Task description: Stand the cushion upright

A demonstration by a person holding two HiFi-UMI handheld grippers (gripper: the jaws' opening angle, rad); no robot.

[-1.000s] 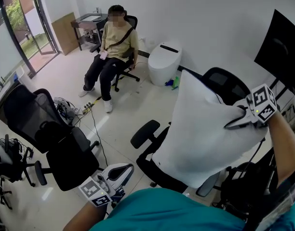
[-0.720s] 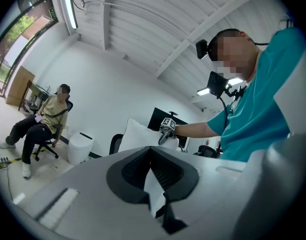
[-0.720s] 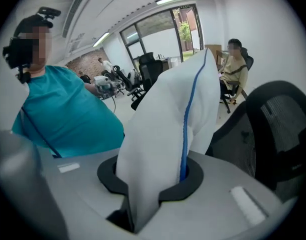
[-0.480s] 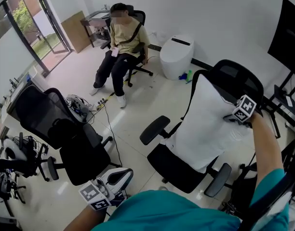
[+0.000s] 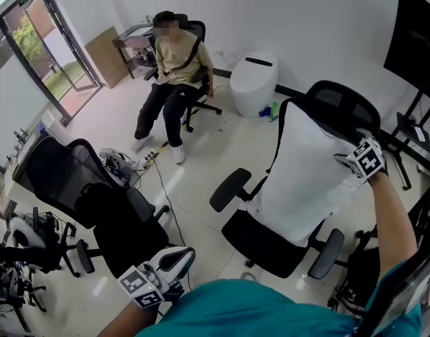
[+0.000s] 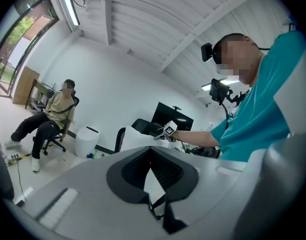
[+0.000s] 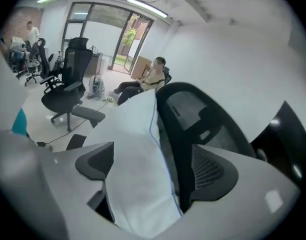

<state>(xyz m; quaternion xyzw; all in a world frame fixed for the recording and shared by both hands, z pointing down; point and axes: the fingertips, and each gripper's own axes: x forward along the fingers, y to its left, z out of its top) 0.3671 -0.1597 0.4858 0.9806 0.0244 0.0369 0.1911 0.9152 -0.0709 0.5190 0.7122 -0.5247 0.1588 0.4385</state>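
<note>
A white cushion stands upright on the seat of a black office chair and leans against its mesh backrest. My right gripper is at the cushion's upper right corner. Its jaws have just been opening. In the right gripper view the cushion lies between the wide-spread pads, which do not press on it. My left gripper hangs low by my body, shut and empty. In the left gripper view, far off, the cushion and the right gripper show beyond the jaws.
A person sits on a chair at the back. A white floor unit stands by the wall. Another black office chair is at the left, with cables on the floor. A dark screen stands at the right.
The cushion came down from mid-air onto the chair seat and now rests against the backrest. My right gripper sank with it and its jaws have spread apart. The left gripper barely moved.
</note>
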